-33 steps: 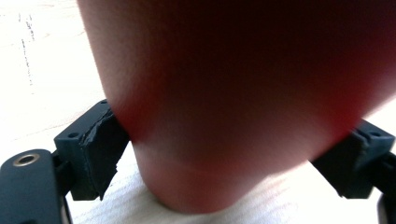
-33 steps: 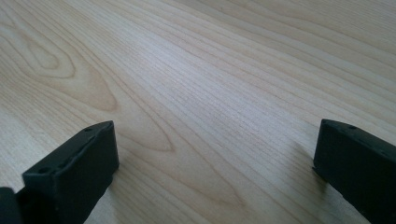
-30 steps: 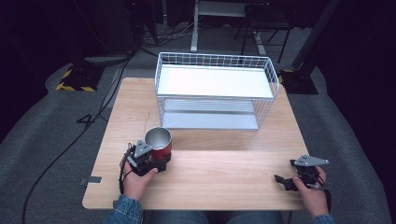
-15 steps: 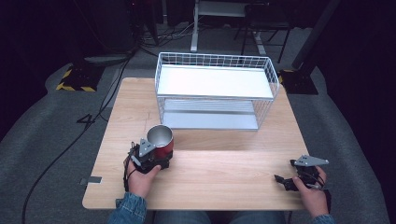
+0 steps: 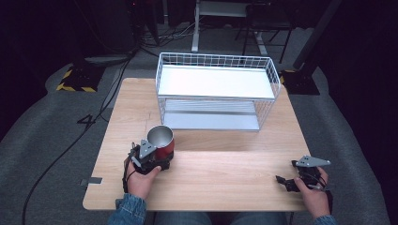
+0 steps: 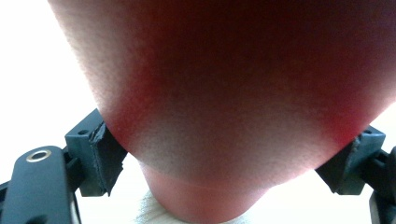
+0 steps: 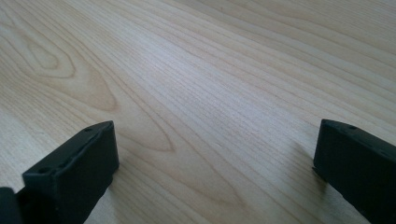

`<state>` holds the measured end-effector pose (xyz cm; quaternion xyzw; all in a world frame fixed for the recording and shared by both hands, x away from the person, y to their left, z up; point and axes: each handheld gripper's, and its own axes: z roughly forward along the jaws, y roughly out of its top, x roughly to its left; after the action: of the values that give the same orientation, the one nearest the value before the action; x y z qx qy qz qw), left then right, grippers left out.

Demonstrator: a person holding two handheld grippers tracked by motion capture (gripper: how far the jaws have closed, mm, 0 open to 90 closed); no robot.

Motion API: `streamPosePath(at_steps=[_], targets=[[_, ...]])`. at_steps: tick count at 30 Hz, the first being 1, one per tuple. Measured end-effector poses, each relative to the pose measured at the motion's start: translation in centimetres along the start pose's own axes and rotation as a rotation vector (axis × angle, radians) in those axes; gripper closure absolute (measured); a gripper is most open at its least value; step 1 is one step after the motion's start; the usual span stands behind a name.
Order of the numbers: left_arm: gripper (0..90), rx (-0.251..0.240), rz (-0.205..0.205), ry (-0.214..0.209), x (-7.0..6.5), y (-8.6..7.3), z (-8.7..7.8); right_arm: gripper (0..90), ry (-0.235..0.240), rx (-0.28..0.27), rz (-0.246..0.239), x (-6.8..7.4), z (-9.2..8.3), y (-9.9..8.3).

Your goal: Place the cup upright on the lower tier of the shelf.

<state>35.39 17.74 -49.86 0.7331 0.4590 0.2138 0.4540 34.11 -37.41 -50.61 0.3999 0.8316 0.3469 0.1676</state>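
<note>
High view: red cup (image 5: 161, 140) with steel interior, upright on the wooden table (image 5: 225, 187), lower left of frame, pinched by the left gripper (image 5: 157, 159), jaws just closing onto it; left gripper view: cup (image 6: 224, 93) centre frame, pads pressing both flanks; right gripper view: right gripper (image 7: 215, 172) spread over bare wood, bottom of frame.

In the high view the left gripper (image 5: 157, 157) sits at lower left of the frame, its jaws having just closed onto the red metal cup (image 5: 162, 142), pads pressing its sides. The right gripper (image 5: 287, 182) rests at lower right, jaws wide apart, held low by the right hand (image 5: 313, 194).
</note>
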Motion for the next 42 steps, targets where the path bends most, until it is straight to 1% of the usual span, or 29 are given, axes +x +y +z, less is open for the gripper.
streamPosePath(at_steps=[3,4,7,12,13,16,17,20,21,23,24,26,28,31,33,35,37,40,41,42], targets=[[16.3,-0.007,-0.003,-0.013,0.0,0.0,0.0,0.3,0.000,0.000,0.000,0.0,0.0,0.0],[16.3,-0.017,0.001,-0.017,-0.1,0.0,0.0,0.3,0.000,0.000,0.000,0.0,0.0,0.0],[16.3,-0.025,0.007,-0.019,-0.2,0.1,0.0,0.3,0.000,0.000,0.000,0.0,0.0,0.0],[16.3,-0.044,0.022,-0.030,-0.8,0.8,-0.2,0.3,0.000,0.000,0.000,0.0,0.0,0.0],[16.3,-0.043,0.029,-0.033,-1.0,1.2,-0.2,0.3,0.000,0.000,0.000,0.0,0.0,0.0],[16.3,-0.047,0.029,-0.049,-1.5,2.0,-0.2,0.3,0.000,0.000,0.000,0.0,0.0,0.0],[16.3,-0.047,0.029,-0.049,-1.5,2.0,-0.2,0.3,0.000,0.000,0.000,0.0,0.0,0.0],[16.3,-0.046,0.040,-0.065,-2.0,3.0,-0.3,0.3,0.000,0.000,0.000,0.0,0.0,0.0],[16.3,-0.046,0.040,-0.065,-2.0,3.0,-0.3,0.3,0.000,0.000,0.000,0.0,0.0,0.0],[16.3,-0.043,0.051,-0.071,-2.4,4.0,-0.4,0.3,0.000,0.000,0.000,0.0,0.0,0.0],[16.3,-0.043,0.051,-0.071,-2.4,4.0,-0.4,0.3,0.000,0.000,0.000,0.0,0.0,0.0],[16.3,-0.036,0.061,-0.083,-2.6,4.8,-0.4,0.3,0.000,0.000,0.000,0.0,0.0,0.0],[16.3,-0.039,0.059,-0.088,-2.7,5.0,-0.3,0.3,0.000,0.000,0.000,0.0,0.0,0.0],[16.3,-0.038,0.073,-0.108,-3.0,6.0,0.1,0.3,0.000,0.000,0.000,0.0,0.0,0.0],[16.3,-0.037,0.069,-0.112,-3.1,6.1,0.2,0.3,0.000,0.000,0.000,0.0,0.0,0.0],[16.3,-0.035,0.078,-0.128,-3.4,6.7,0.6,0.3,0.000,0.000,0.000,0.0,0.0,0.0],[16.3,-0.034,0.081,-0.134,-3.5,6.9,0.7,0.3,0.000,0.000,0.000,0.0,0.0,0.0],[16.3,-0.027,0.087,-0.155,-3.9,7.5,1.4,0.3,0.000,0.000,0.000,0.0,0.0,0.0],[16.3,-0.027,0.087,-0.155,-3.9,7.5,1.4,0.3,0.000,0.000,0.000,0.0,0.0,0.0],[16.3,-0.028,0.089,-0.158,-4.1,7.7,1.7,0.3,0.000,0.000,0.000,0.0,0.0,0.0]])
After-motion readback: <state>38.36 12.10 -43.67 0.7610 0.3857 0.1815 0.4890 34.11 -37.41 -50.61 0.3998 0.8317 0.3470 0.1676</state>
